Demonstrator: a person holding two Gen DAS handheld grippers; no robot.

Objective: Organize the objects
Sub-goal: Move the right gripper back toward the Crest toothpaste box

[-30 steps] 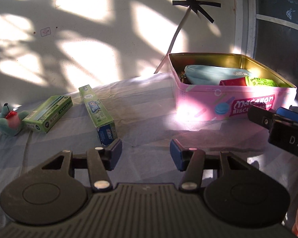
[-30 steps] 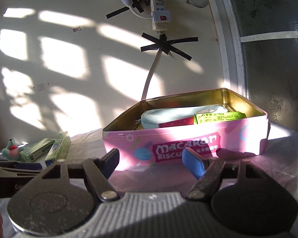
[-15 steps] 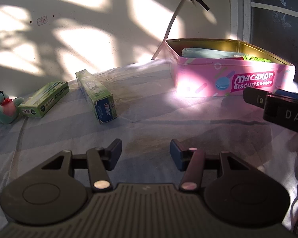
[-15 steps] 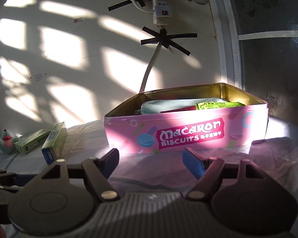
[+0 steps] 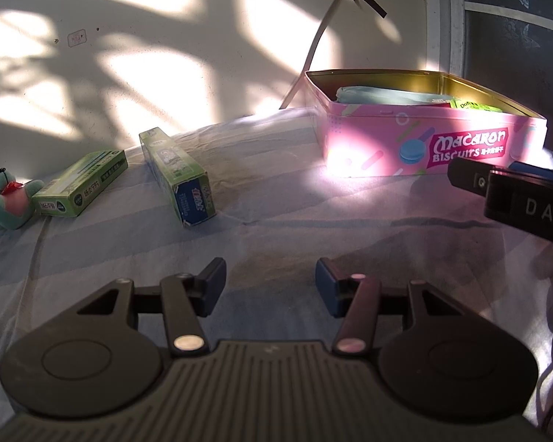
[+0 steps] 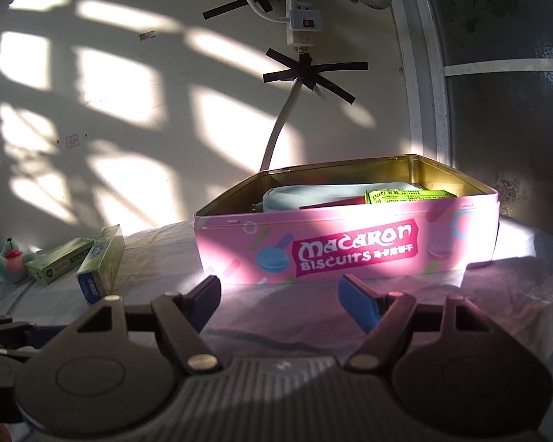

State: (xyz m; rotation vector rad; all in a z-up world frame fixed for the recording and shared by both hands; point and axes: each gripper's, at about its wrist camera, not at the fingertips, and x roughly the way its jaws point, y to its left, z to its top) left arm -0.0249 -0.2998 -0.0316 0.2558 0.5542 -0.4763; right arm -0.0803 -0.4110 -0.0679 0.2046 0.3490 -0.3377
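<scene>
Since the earlier frame, both views have shifted: the macaron biscuit tin (image 5: 424,140) now sits lower and further from the left gripper's fingers, and in the left wrist view the two toothpaste boxes have drawn away toward the middle left. Left gripper (image 5: 271,283) hangs over bare blue-striped bedsheet (image 5: 276,228), its fingers apart with nothing between them. Right gripper (image 6: 278,300) is aimed at the tin's pink front wall, fingers spread wide and empty; its black body also enters the left wrist view at the right edge. The tin stands open at the upper right of the left wrist view, holding a pale blue pouch (image 6: 313,195), a red item and a yellow-green packet (image 6: 405,196). The nearer toothpaste box (image 5: 177,176) lies at centre left, blue end toward the camera. A second green box (image 5: 81,184) lies just left of it, and a small teal plush toy (image 5: 9,199) touches that box's near end. A white cable (image 6: 280,129) runs down the wall behind the tin, taped with black strips.
</scene>
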